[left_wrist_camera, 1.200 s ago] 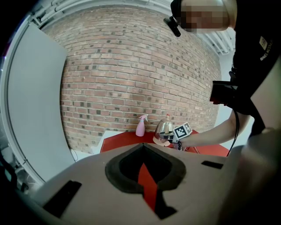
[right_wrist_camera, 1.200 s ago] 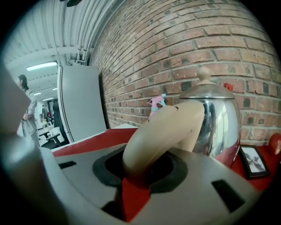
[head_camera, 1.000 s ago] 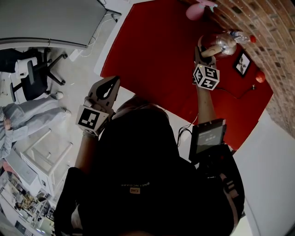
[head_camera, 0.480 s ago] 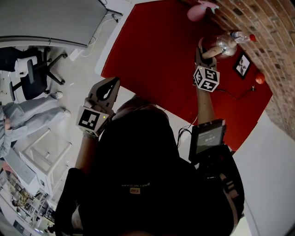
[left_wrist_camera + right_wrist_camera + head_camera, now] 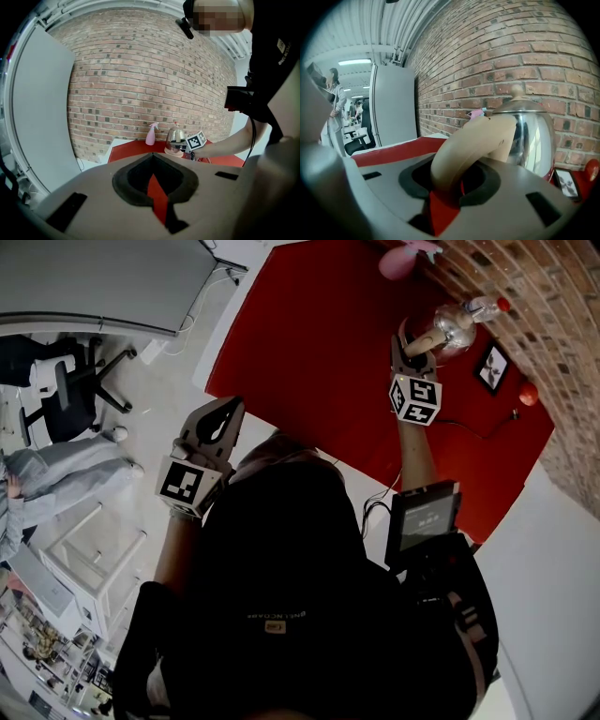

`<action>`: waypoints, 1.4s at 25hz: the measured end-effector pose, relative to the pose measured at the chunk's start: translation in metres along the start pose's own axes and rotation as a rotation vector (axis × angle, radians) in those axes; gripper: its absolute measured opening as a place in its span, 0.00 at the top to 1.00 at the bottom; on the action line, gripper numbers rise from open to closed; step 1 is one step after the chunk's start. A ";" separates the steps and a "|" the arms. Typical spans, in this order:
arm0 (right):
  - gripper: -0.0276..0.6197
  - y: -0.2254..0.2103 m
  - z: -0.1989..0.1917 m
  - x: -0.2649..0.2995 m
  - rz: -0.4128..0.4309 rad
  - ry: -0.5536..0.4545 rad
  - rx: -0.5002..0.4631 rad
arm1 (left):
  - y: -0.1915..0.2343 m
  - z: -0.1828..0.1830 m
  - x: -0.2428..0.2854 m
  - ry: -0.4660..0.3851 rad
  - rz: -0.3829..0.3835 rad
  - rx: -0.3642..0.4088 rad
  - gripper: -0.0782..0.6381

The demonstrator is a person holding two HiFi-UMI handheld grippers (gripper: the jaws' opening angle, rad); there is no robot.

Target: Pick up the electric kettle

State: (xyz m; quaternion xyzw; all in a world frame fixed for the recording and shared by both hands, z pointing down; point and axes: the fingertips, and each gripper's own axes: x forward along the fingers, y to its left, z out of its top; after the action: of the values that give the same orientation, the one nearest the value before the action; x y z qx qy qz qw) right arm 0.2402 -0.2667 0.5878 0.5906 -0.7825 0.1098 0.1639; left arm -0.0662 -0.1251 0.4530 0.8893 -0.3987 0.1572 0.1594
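The electric kettle (image 5: pixel 457 322) is shiny steel with a beige handle (image 5: pixel 422 341) and stands out at the far right of the red table (image 5: pixel 319 343), close to the brick wall. My right gripper (image 5: pixel 412 345) is shut on that handle; in the right gripper view the handle (image 5: pixel 473 145) runs down between the jaws of the right gripper (image 5: pixel 452 180), with the kettle's body (image 5: pixel 532 136) just beyond. The left gripper (image 5: pixel 232 404) hangs in the air off the table's near left edge, shut and empty. From the left gripper (image 5: pixel 152 154) the kettle (image 5: pixel 176 138) shows far off.
A pink spray bottle (image 5: pixel 403 259) stands at the table's far end. A small picture frame (image 5: pixel 493 369), a red ball (image 5: pixel 530 395) and a cable (image 5: pixel 478 432) lie right of the kettle. An office chair (image 5: pixel 75 390) and a person (image 5: pixel 47 474) are on the floor at left.
The kettle has shifted slightly towards the picture's top and tilted, together with the right gripper, which rolled a little. The left gripper has stayed where it was.
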 end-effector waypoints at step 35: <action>0.78 0.089 0.097 -0.038 0.268 -0.106 -0.075 | -0.004 0.020 -0.041 -0.134 0.089 0.007 0.88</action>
State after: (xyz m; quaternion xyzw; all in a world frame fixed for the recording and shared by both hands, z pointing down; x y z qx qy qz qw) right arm 0.1524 -0.2436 0.4854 0.4792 -0.8655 0.0698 0.1281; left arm -0.0861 -0.1041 0.4182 0.8797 -0.4472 0.1057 0.1221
